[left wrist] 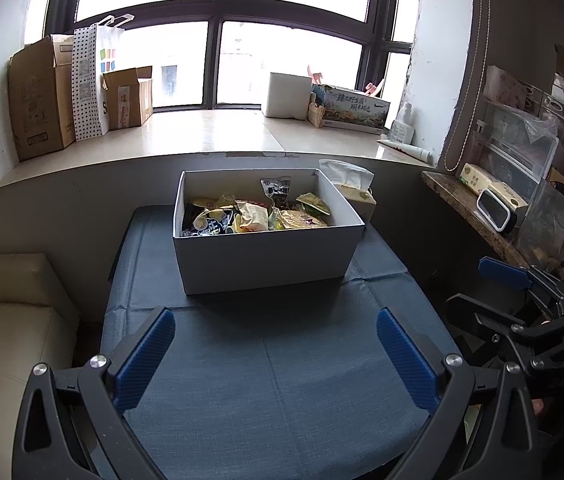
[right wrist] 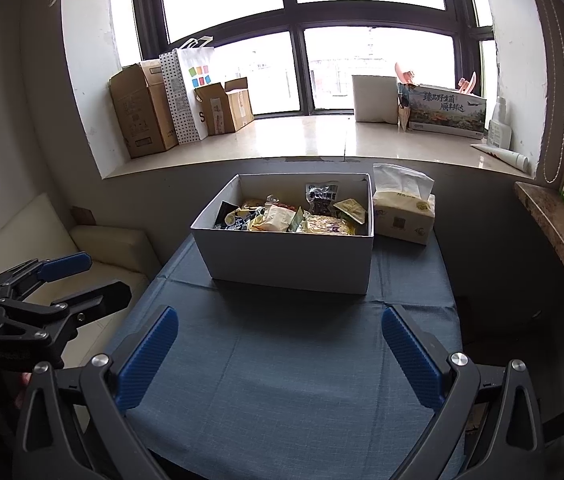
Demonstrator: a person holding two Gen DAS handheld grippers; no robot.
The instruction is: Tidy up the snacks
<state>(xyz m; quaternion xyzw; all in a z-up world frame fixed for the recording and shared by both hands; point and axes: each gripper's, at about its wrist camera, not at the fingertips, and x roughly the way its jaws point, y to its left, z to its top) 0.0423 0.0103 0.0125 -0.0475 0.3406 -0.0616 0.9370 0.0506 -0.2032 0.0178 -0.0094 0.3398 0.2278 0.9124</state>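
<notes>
Left gripper (left wrist: 276,354): blue pads spread wide apart, nothing held between them; positioned above the bare near part of the table.
Right gripper (right wrist: 280,354): pads likewise spread wide, nothing held; positioned above the same near area, beside the left gripper.
Snacks (left wrist: 256,212): mixed yellow, black and green packets heaped inside the box; one dark packet is seen standing upright at the back.
Box (left wrist: 266,258): white, lidless, set on the far half of the table, well apart from both grippers.
Table (left wrist: 282,380): covered by a dark blue cloth with fold creases visible.
Tissue pack (right wrist: 403,216): placed just beside the box's right rear corner, a tissue drawn up from its top.
Windowsill (left wrist: 210,132): cardboard boxes and a dotted paper bag noted at left.
</notes>
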